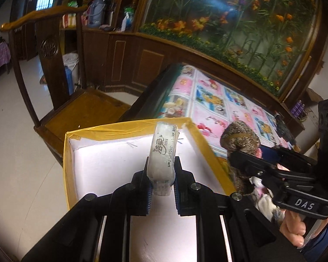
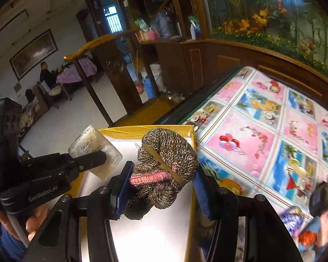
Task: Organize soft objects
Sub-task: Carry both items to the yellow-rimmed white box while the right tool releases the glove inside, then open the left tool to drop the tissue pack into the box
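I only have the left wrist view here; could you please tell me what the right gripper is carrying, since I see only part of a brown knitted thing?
Observer: The right gripper is shut on a rolled brown knitted bundle with a pink knitted band, bound by a tan elastic band.
Operator: Thank you. Is it above the box?
Observer: Yes, it hangs over the white inside of the yellow-taped box, near the edge next to the patterned tablecloth.
Operator: And how does my tissue pack look from there?
Observer: The tissue pack in the left gripper sits over the box's opposite side, and its broad face shows.
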A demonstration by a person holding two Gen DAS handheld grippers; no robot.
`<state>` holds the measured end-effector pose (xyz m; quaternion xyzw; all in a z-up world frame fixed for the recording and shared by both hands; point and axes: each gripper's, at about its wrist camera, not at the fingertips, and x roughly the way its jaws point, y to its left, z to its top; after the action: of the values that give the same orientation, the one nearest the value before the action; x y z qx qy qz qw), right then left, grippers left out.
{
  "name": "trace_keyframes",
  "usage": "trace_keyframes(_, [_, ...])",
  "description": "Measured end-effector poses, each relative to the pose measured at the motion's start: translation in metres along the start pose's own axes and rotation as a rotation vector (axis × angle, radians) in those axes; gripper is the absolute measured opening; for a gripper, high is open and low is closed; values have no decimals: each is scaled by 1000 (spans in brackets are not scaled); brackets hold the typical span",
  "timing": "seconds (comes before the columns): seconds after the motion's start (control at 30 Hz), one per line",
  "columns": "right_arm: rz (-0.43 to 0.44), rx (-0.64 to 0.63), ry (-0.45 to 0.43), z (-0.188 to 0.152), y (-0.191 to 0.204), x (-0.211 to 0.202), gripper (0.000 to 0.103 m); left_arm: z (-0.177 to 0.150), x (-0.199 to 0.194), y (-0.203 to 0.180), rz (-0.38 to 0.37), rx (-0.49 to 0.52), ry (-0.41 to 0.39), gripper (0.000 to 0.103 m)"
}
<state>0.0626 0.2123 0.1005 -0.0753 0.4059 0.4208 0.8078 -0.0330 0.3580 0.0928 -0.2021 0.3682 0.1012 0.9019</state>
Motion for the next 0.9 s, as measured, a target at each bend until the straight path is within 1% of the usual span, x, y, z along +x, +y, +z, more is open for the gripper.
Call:
trace_keyframes(0.03, [-11, 0, 15, 4, 0, 12, 57, 3, 8, 6, -7, -19, 18, 15])
trace_keyframes(0.1, [-2, -7, 51, 10, 1, 34, 57, 6, 23, 17, -28, -61, 65, 15])
trace_keyframes(0.23, [-21, -26, 89, 16, 2, 64, 57, 6, 40, 27, -32, -99, 113, 15])
trace_keyframes(0.33, [-27, -19, 102, 17, -2, 77, 57, 4, 44, 29, -44, -106, 134, 15])
trace_keyframes(0.4, [-22, -10, 109, 16, -4, 81, 59, 2, 45, 29, -38, -100, 132, 15])
trace_keyframes(0.47, [-19, 0, 120, 14, -5, 84, 60, 0, 44, 28, -25, -99, 122, 24])
trace_keyframes(0.5, [-18, 4, 120, 14, -5, 83, 60, 1, 45, 28, -19, -104, 117, 41])
trace_keyframes(0.53, [-15, 11, 116, 13, -7, 81, 61, 0, 43, 29, -13, -111, 106, 47])
trace_keyframes(0.6, [-2, 22, 103, 14, -8, 75, 62, 1, 39, 29, -18, -113, 96, 52])
trace_keyframes(0.67, [5, 26, 86, 13, -7, 63, 62, 2, 36, 30, -17, -118, 92, 52])
trace_keyframes(0.8, [54, 43, 27, 2, -9, 29, 62, -3, 21, 23, -25, -112, 71, 52])
trace_keyframes(0.9, [108, 50, -38, -21, -13, -7, 62, -13, 2, 11, -42, -94, 29, 52])
